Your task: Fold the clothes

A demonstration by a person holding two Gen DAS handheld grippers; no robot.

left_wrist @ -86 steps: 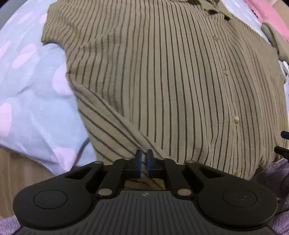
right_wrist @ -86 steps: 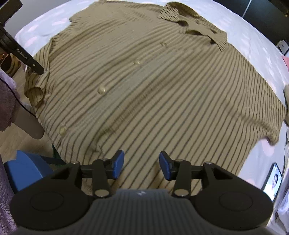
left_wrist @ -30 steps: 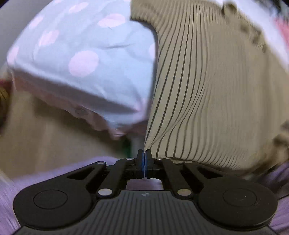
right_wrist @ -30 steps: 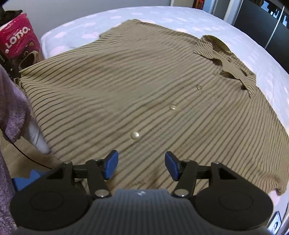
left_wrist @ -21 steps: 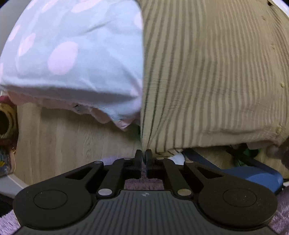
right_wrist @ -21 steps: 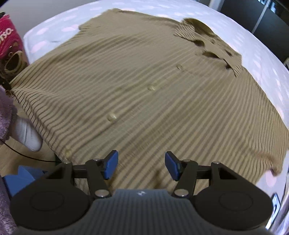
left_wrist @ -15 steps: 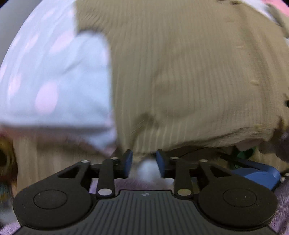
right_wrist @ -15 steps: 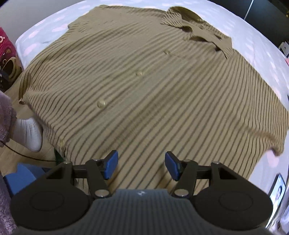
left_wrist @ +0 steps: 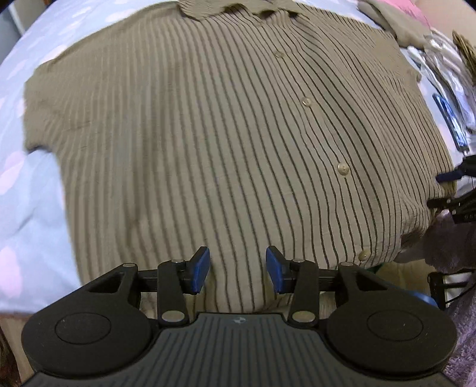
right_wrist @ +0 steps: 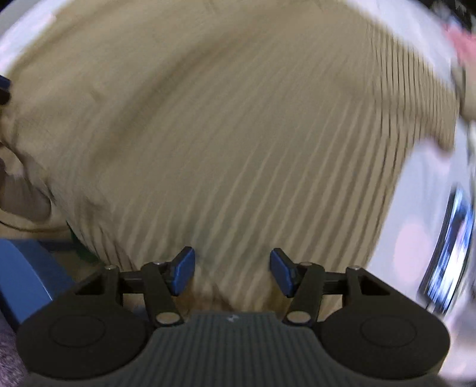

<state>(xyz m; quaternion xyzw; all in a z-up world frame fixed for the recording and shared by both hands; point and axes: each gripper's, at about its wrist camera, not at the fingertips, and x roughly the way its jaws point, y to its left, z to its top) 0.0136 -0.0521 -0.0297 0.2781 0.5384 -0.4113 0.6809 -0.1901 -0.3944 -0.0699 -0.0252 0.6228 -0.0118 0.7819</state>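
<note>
Buttons (left_wrist: 342,169) sharp leftward; shirt (right_wrist: 238,148) blurred rightward

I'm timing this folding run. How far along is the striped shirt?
Done: the striped shirt lies spread flat, buttons up, on the spotted bedsheet. In hand: nothing; the left gripper, jaws opening, and the right gripper, open, are both over the hem without pinching it. Left: every fold, since no sleeve or side is turned in yet.

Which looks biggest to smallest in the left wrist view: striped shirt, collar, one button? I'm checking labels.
1. striped shirt, fills most of the view.
2. collar, only partly in frame, so its full size is unsure.
3. button, smallest by far.
</note>
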